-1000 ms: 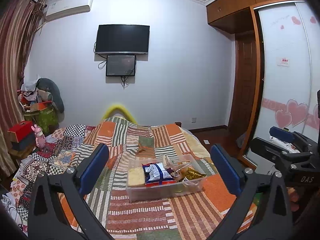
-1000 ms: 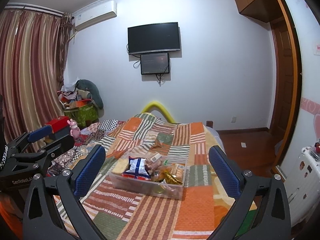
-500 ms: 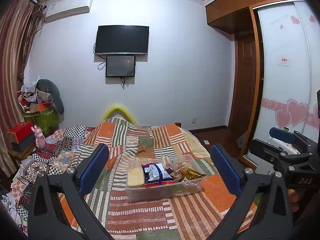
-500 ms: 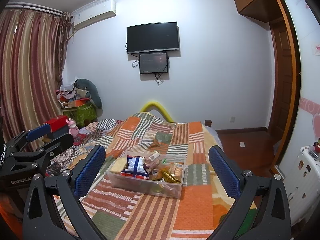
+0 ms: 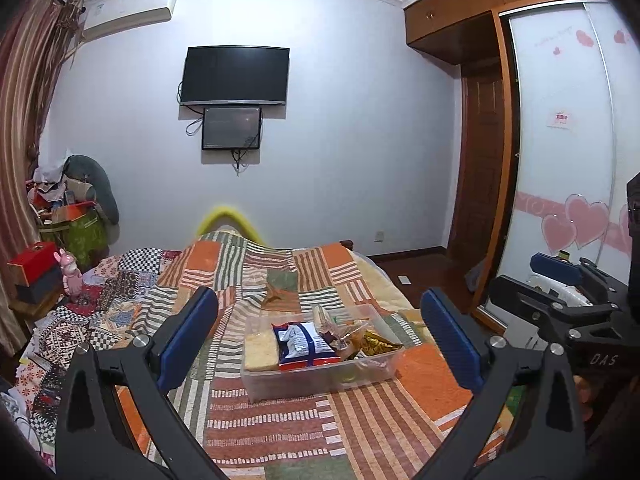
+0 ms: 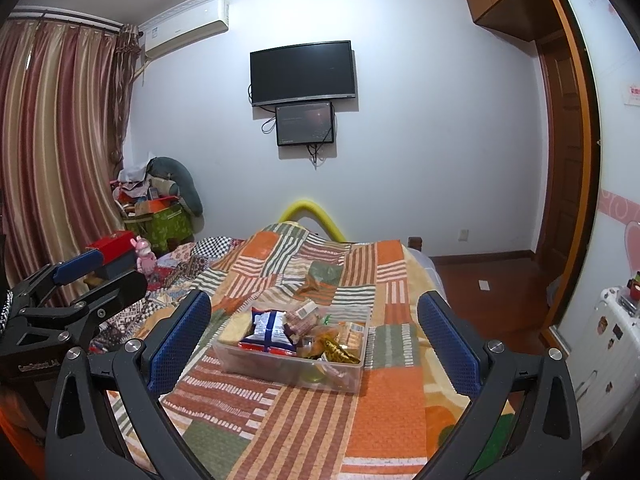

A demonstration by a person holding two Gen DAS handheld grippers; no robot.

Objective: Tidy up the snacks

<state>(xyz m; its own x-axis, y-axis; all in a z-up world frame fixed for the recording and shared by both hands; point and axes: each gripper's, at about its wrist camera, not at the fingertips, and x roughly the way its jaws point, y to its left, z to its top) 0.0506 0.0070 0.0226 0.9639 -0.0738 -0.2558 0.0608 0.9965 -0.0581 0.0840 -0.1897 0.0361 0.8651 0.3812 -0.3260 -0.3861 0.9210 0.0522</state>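
Observation:
A clear plastic box [image 5: 362, 378] [image 6: 256, 362] sits on the patchwork bed cover, filled with several snack packets. A blue, white and red bag [image 5: 304, 342] [image 6: 270, 330] lies near its left, beside a pale yellow cake slab [image 5: 260, 351] [image 6: 236, 326]. Gold-wrapped sweets [image 5: 378, 345] [image 6: 338, 351] fill its right side. My left gripper [image 5: 320, 340] hovers short of the box, open and holding nothing. My right gripper [image 6: 314, 344] also hangs open and bare in front of the box. Each gripper shows at the edge of the other's view.
The bed cover [image 6: 304, 416] stretches ahead, with rumpled patterned cloth [image 5: 100, 312] at its left. A red box [image 5: 32, 254] and pink toy [image 5: 72, 276] stand left of the bed. A wardrobe with sliding door [image 5: 560, 160] and a white suitcase [image 6: 608, 344] stand at the right.
Both views shift only slightly; the box sits a touch closer and lower in the right wrist view. Both grippers stay open.

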